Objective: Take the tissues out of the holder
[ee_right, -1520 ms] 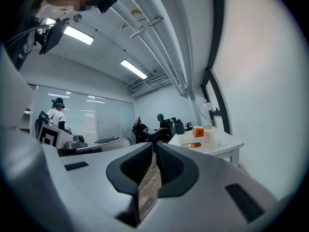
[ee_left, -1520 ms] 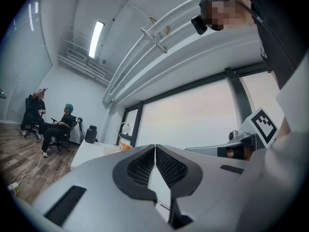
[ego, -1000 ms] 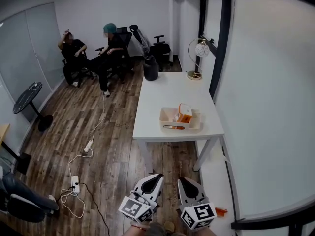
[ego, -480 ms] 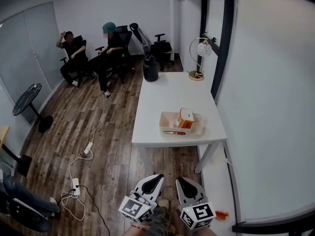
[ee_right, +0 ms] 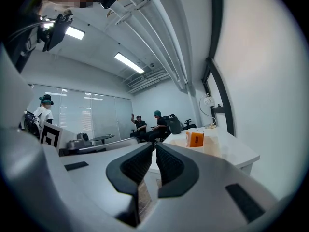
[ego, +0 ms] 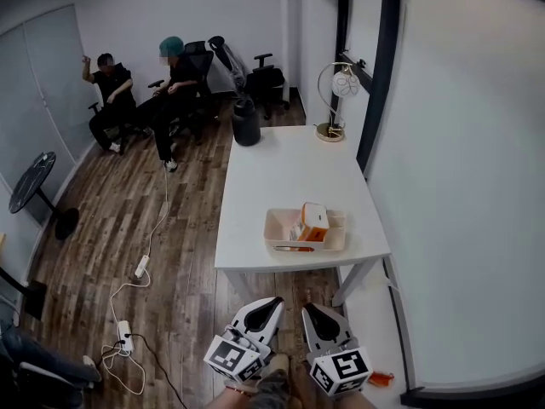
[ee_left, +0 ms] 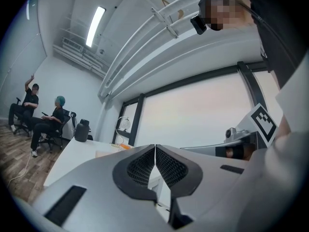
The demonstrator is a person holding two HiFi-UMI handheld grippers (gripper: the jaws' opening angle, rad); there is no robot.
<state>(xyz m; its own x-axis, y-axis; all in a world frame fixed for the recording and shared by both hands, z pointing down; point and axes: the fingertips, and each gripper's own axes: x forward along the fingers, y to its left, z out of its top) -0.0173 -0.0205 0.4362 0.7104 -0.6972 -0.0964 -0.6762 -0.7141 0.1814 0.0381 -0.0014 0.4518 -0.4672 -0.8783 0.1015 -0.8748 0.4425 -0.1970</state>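
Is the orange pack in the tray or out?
In: the orange pack stands inside the tray on the table, its top above the rim.

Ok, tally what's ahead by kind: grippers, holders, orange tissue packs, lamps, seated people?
Grippers: 2 (left gripper, right gripper)
Holder: 1
Orange tissue pack: 1
Lamp: 1
Seated people: 2
Total: 7

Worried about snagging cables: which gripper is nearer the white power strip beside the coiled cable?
Left. The left gripper is right of the white power strip; the right gripper sits farther right, beyond the left.
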